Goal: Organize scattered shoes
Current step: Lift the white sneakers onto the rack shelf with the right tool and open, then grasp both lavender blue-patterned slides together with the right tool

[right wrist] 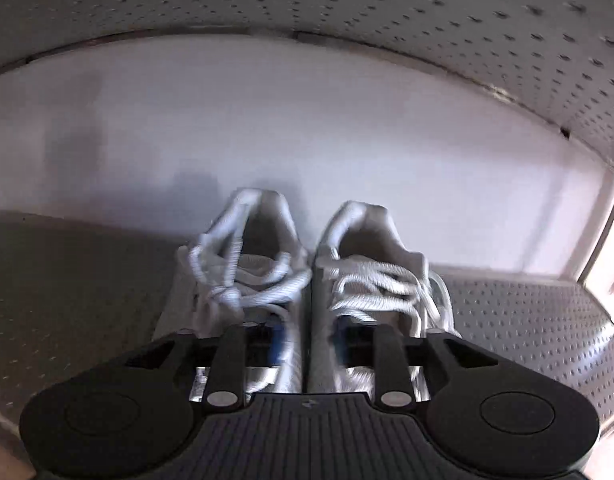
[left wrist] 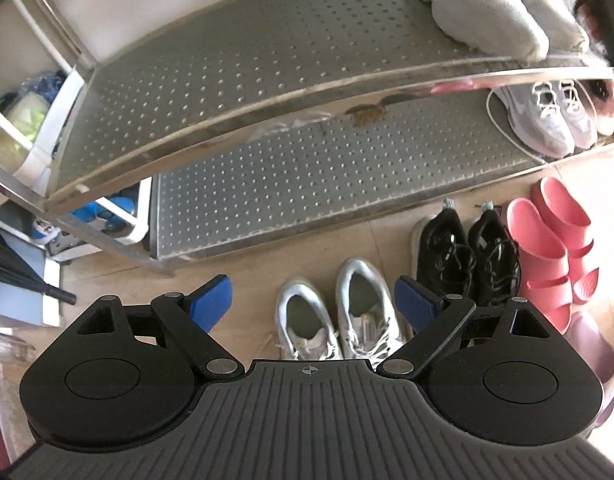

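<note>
In the left wrist view my left gripper (left wrist: 313, 302) hangs open above a pair of silver sneakers (left wrist: 335, 320) on the floor, touching neither shoe. Black lace-up sneakers (left wrist: 467, 256) and pink slides (left wrist: 555, 248) stand to their right. White sneakers (left wrist: 547, 116) sit at the right end of the rack's lower shelf (left wrist: 307, 172). The right wrist view shows that pair of white sneakers (right wrist: 307, 280) side by side on the shelf, toes toward me. My right gripper (right wrist: 307, 342) is shut on their two adjoining inner walls.
The steel rack's upper shelf (left wrist: 247, 56) carries grey-white shoes (left wrist: 491, 8) at its right end. A white basket of clutter (left wrist: 31, 128) stands left of the rack, and a dark folded umbrella (left wrist: 23, 276) lies on the floor. A person's head (left wrist: 603, 20) shows top right.
</note>
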Demonstrator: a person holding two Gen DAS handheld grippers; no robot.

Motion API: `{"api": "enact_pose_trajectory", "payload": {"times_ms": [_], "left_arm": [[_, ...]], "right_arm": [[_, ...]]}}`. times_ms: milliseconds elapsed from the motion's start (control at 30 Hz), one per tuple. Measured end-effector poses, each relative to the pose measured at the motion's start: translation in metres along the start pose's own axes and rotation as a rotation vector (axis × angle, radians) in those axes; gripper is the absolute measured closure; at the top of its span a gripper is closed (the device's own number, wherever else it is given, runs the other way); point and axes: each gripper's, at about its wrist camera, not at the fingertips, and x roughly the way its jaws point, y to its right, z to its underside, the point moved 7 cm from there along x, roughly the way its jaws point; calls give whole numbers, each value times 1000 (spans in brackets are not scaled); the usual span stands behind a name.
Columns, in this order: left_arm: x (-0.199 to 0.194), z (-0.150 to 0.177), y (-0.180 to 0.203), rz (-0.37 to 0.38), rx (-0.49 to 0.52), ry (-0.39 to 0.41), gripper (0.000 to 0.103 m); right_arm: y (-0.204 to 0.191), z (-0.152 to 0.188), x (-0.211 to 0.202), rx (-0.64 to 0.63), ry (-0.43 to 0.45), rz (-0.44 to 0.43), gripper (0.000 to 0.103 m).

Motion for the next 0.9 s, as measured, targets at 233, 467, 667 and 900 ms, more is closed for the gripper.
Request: {"api": "enact_pose_trajectory", "payload": {"times_ms": [233, 467, 667, 900], "left_arm": [[-9, 6, 12, 24, 55, 12, 11], [-28, 34, 67, 133, 193, 20, 11], [-50, 71, 110, 156, 283, 31, 11], [-65, 117, 152, 152, 292, -3, 11]], "right_arm": [[23, 54, -110, 145, -87, -50, 33], [32, 198, -239, 243, -357, -69, 31], [47, 320, -295, 261, -523, -6, 30], [64, 414, -292, 202, -679, -34, 30]]}}
